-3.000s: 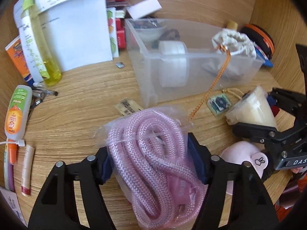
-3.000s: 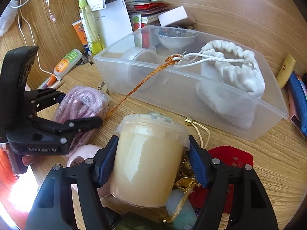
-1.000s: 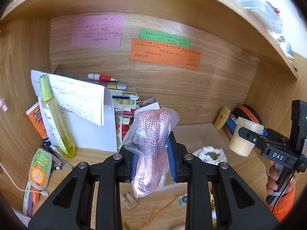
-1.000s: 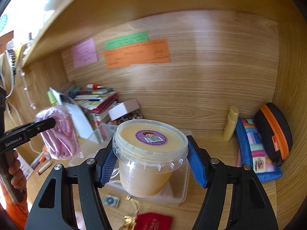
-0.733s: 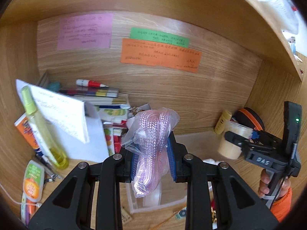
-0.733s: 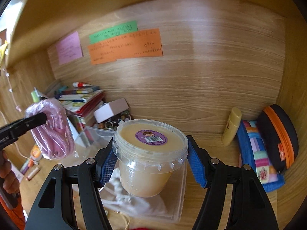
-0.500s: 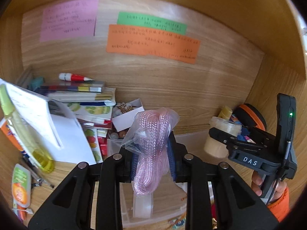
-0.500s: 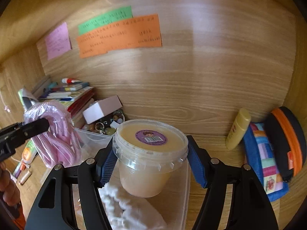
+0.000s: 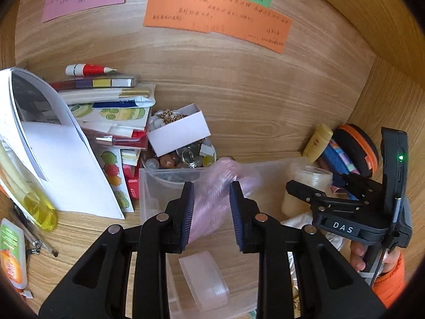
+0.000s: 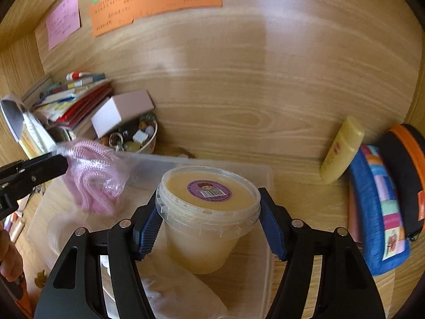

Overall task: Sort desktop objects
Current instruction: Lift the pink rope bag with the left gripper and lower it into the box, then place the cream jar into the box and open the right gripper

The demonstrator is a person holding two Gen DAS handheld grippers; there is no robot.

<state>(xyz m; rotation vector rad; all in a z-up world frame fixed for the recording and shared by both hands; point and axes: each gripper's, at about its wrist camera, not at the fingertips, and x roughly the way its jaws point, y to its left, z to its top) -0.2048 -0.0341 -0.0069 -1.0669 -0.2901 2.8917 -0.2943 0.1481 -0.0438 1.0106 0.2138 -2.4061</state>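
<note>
A pink braided cord in a clear bag sits between the blue pads of my left gripper, which is shut on it above the left end of a clear plastic bin. A roll of tape lies in the bin below. My right gripper is shut on a lidded tub of cream-coloured paste with a purple label, held over the right end of the bin. A white pouch lies under it. Each gripper also appears in the other's view, the left gripper and the right gripper.
A bowl of beads with a white box on it stands behind the bin, beside stacked books. A yellow bottle, a patchwork pouch and an orange-trimmed case lean at the right. Papers and tubes crowd the left.
Both grippers have moved forward and down, from in front of the desk nook to just above the bin, tilting further downward. Each keeps its hold on its object.
</note>
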